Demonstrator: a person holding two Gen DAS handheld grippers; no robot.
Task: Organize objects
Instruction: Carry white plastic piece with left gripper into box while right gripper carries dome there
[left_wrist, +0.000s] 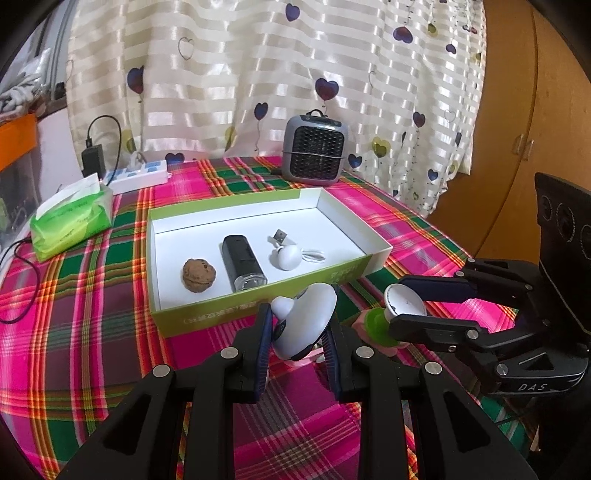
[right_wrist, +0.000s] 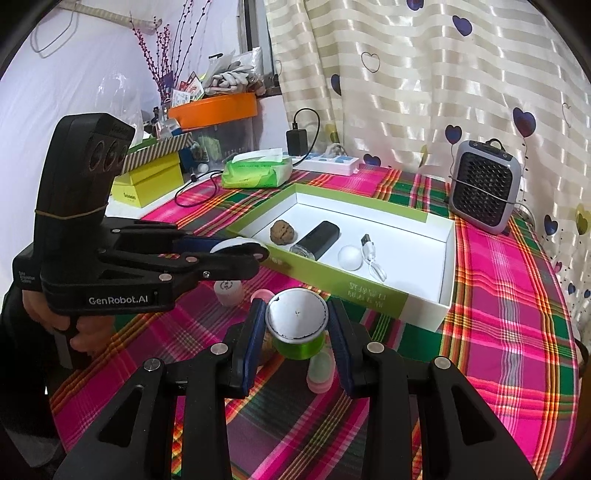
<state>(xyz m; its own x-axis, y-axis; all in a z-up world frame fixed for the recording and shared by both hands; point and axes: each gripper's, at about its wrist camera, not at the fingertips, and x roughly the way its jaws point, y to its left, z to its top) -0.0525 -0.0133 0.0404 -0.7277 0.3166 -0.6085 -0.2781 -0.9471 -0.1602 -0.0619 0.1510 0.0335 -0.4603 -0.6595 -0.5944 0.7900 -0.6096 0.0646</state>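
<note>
A shallow green box (left_wrist: 258, 306) with a white inside holds a walnut (left_wrist: 198, 275), a black device (left_wrist: 243, 267) and a white ball with a USB cable (left_wrist: 288, 254). My left gripper (left_wrist: 299, 325) is shut on a white rounded gadget (left_wrist: 306, 317), held just in front of the box. My right gripper (right_wrist: 297, 328) is shut on a spool of green thread (right_wrist: 297, 325) and shows at the right of the left wrist view (left_wrist: 410, 306). The box also shows in the right wrist view (right_wrist: 373, 295).
A plaid cloth (left_wrist: 92, 332) covers the table. A grey mini heater (left_wrist: 316, 149), a green tissue pack (left_wrist: 70, 218) and a power strip (left_wrist: 136, 177) stand behind the box. A small white bottle (right_wrist: 229, 291) and pink pieces (right_wrist: 319, 373) lie on the cloth under the grippers.
</note>
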